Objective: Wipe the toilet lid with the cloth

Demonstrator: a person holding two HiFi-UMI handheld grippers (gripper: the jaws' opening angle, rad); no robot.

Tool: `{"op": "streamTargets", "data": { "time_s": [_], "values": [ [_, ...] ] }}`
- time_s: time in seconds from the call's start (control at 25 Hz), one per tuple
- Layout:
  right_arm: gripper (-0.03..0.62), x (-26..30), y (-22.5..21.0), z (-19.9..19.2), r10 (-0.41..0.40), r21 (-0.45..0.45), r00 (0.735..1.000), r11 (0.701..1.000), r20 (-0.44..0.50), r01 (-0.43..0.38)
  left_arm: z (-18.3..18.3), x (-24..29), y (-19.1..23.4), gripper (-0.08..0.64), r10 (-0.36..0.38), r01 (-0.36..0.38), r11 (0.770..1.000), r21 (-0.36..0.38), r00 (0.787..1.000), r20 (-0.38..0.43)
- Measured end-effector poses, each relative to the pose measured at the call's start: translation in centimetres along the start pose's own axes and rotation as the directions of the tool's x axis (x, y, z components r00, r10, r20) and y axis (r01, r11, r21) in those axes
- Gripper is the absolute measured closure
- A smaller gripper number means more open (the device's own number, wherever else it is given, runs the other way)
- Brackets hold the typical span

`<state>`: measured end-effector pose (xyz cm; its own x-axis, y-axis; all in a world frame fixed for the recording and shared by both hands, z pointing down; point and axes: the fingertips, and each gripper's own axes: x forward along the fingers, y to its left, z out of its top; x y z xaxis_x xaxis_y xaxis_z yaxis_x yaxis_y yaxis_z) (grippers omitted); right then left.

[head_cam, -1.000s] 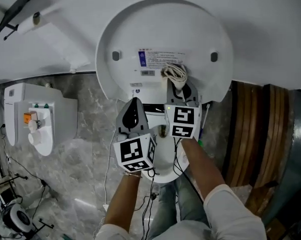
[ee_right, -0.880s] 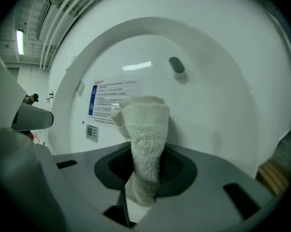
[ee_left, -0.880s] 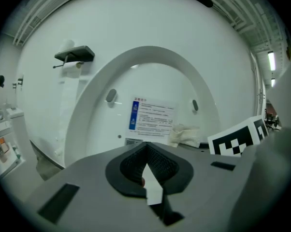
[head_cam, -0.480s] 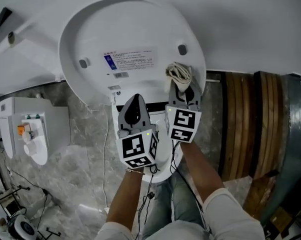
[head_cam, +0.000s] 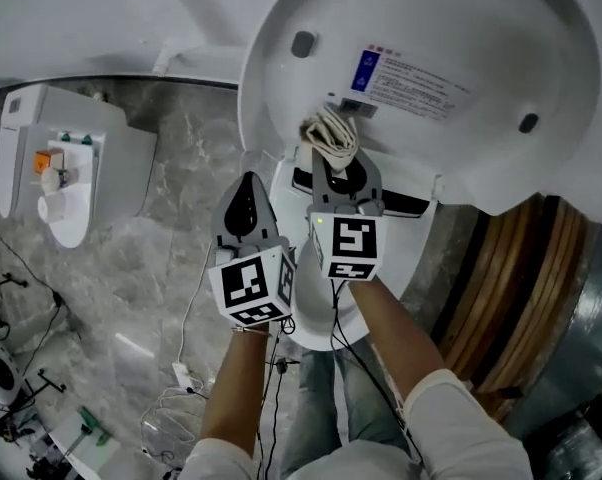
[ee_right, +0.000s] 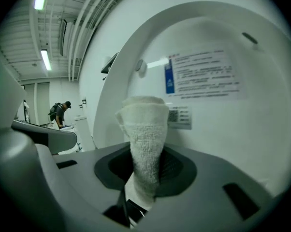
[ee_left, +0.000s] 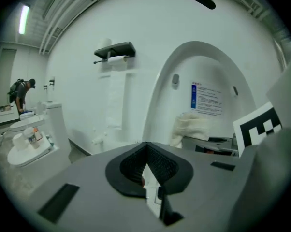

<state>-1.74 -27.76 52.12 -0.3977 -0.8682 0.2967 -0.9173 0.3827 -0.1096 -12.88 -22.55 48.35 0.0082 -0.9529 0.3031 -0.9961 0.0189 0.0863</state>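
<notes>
The white toilet lid (head_cam: pixel 451 78) stands raised, its underside with a printed label (head_cam: pixel 406 80) facing me. My right gripper (head_cam: pixel 333 163) is shut on a folded off-white cloth (head_cam: pixel 329 136). The cloth's bunched end lies at the lid's lower left, below a grey bumper (head_cam: pixel 302 43). In the right gripper view the cloth (ee_right: pixel 145 139) sticks up from between the jaws, close in front of the lid (ee_right: pixel 242 129). My left gripper (head_cam: pixel 246 193) is shut and holds nothing. It hovers left of the right one, off the lid. The left gripper view shows its jaws together, with the cloth (ee_left: pixel 189 128) to their right.
A second white toilet (head_cam: pixel 71 168) stands at the left on the grey marble floor (head_cam: pixel 181 198). Brown wooden strips (head_cam: pixel 501 308) run along the right. Cables (head_cam: pixel 181 378) lie on the floor near my feet. A paper holder (ee_left: pixel 115 52) hangs on the wall. A person (ee_left: pixel 21 93) stands far off.
Both grippers have swept together across the lid's lower part, from its right bumper side to its left bumper side, with the cloth still gripped. The head view has swung, so the lid now sits upper right.
</notes>
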Motion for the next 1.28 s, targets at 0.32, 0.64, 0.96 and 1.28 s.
{"op": "streamTargets", "data": {
  "time_s": [0.32,0.64,0.96,1.28],
  "values": [
    [0.494,5.0,3.3,-2.3,0.020,-0.040,1.000,0.999,-0.024,-0.020,-3.6,-1.8,6.0,0.566,0.102,-0.103,0.989,-0.105,0.995,-0.017],
    [0.494,1.5,-2.3,-3.0,-0.076,-0.047,0.996,0.996,-0.046,0.074,-4.4,-1.6,2.2,0.566,0.018,-0.025,0.990,-0.136,0.999,-0.051],
    [0.494,-5.2,-13.2,-5.5,-0.270,-0.033,0.961,0.963,-0.065,0.268,-4.4,0.6,-7.7,0.566,-0.163,0.157,0.983,-0.093,0.985,-0.056],
    [0.494,-11.1,-21.4,-7.6,-0.496,0.056,0.864,0.863,-0.091,0.502,-6.0,1.6,-15.4,0.566,-0.298,0.292,0.954,-0.075,0.950,-0.094]
  ]
}}
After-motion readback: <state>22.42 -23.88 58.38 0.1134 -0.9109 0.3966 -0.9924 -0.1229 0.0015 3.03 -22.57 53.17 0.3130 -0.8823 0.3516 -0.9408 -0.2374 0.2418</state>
